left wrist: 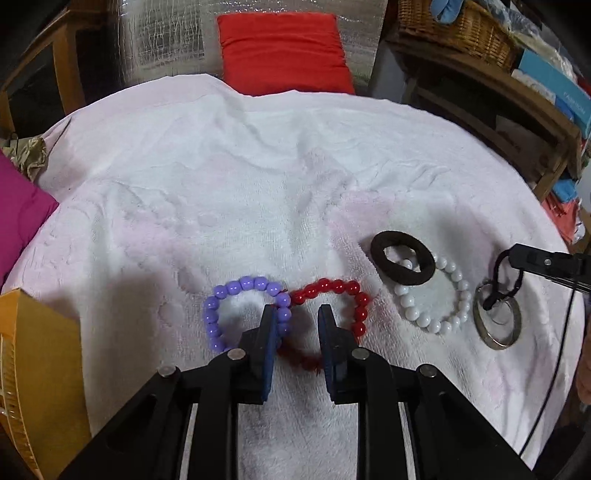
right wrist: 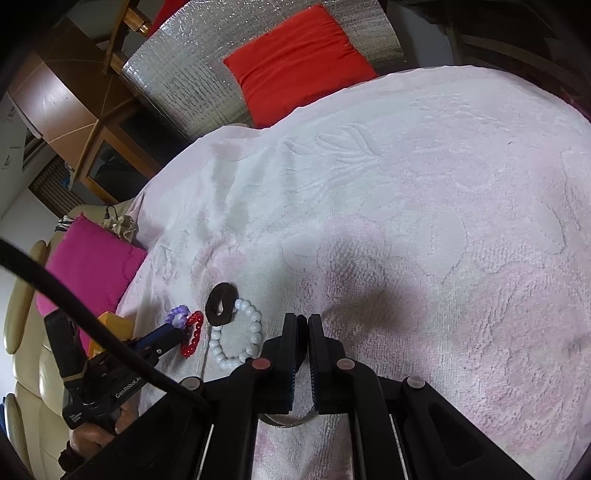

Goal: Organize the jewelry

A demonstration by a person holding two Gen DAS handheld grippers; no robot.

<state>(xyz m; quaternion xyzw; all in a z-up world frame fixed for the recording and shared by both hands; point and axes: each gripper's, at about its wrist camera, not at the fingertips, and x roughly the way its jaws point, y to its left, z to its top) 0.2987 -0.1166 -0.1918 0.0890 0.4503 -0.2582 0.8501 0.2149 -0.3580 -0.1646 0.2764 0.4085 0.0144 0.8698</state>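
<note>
On the pink-white towel lie a purple bead bracelet, a red bead bracelet, a white bead bracelet and a dark brown hair tie overlapping the white one. My left gripper is open, its fingers over the red bracelet where it meets the purple one. My right gripper is shut on a black cord that carries a metal ring, which rests on the towel right of the white bracelet. In the right wrist view the ring shows only partly below the fingers.
A red cushion lies beyond the towel's far edge, a magenta cushion at its left. A yellow box stands at the near left. Wooden shelves with a wicker basket stand at the right.
</note>
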